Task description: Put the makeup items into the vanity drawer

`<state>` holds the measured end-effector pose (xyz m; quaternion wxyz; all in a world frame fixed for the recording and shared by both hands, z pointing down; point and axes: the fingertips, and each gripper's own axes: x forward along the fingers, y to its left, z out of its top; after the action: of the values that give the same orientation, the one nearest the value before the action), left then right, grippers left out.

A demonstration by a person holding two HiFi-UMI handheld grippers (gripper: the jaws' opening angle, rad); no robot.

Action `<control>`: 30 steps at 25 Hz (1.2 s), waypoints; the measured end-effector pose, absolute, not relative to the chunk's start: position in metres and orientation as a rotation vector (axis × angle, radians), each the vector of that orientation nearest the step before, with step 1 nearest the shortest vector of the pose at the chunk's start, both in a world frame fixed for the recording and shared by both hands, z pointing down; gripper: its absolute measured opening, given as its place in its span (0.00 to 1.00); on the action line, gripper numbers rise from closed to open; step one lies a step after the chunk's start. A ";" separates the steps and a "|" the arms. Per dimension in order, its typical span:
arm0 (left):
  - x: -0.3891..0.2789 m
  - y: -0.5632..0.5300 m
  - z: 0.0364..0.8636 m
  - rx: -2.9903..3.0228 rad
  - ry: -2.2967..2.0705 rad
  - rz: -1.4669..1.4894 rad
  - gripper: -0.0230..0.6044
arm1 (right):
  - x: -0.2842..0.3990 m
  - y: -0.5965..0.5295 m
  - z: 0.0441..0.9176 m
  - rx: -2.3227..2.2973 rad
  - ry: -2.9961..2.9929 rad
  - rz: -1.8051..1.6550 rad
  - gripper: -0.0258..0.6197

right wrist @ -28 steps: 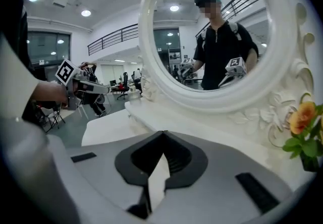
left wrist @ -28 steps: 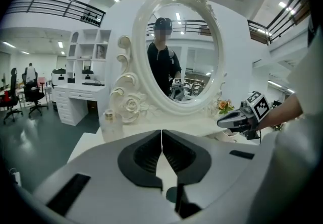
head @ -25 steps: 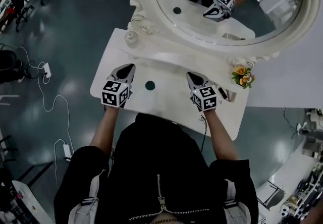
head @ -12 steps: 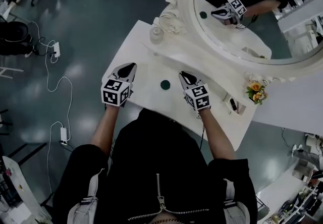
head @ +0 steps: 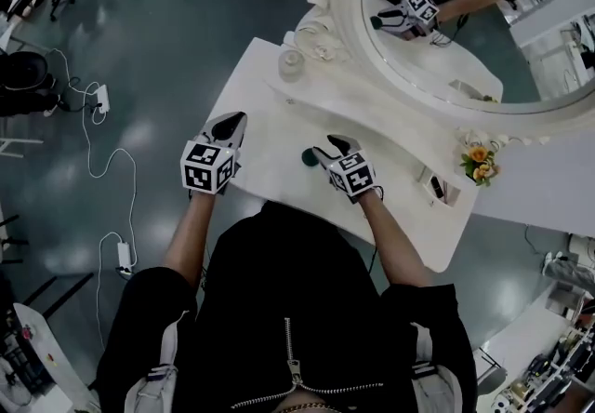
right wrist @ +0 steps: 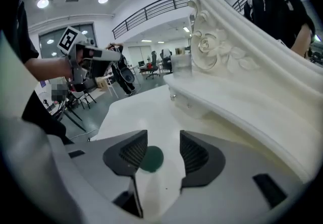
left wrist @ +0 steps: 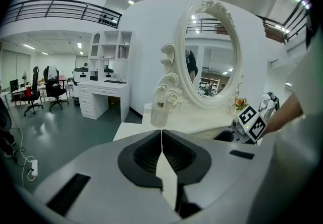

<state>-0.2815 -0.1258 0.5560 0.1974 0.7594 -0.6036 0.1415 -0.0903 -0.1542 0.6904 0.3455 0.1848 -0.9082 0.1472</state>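
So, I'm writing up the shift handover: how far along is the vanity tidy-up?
Done: nothing visible; the drawer looks shut. In hand: the right tongs have just been opening, with the green disc lying on the tabletop between them, ungripped. The left tongs are shut and empty. Left: grasp it, open the drawer, stow it. The glass bottle is out too.

**Bright, Even Light, Bent Edges**

We see bright, even light from ceiling lamps (right wrist: 43, 3), up and to the left of the right gripper (right wrist: 162, 150). A pale sheen lies on the floor (head: 139, 137) left of the left gripper (head: 231, 126). Shadows on the white tabletop (head: 270, 137) between them are faint. Both gripper views bulge, with black corners and blurred near bodies.
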 end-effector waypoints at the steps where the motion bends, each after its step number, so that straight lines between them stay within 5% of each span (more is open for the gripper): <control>1: -0.285 -0.127 0.555 2.128 -1.692 0.402 0.07 | -0.094 -0.150 0.699 0.454 -2.336 0.392 0.36; 13: -0.292 -0.136 0.564 2.150 -1.655 0.421 0.07 | -0.098 -0.121 0.753 0.357 -2.121 0.408 0.36; 16: -0.289 -0.142 0.561 2.168 -1.643 0.419 0.07 | -0.098 -0.119 0.750 0.362 -2.117 0.402 0.28; 19: -0.282 -0.149 0.559 2.193 -1.626 0.423 0.07 | -0.097 -0.121 0.739 0.377 -2.164 0.463 0.09; 30: -0.251 -0.171 0.551 2.267 -1.579 0.414 0.07 | -0.074 -0.154 0.674 0.527 -2.360 0.436 0.08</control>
<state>-0.2507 -0.1705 0.5510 0.1732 0.7992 -0.5568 0.1461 -0.0742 -0.1541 0.6741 0.3357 0.2022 -0.9047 0.1671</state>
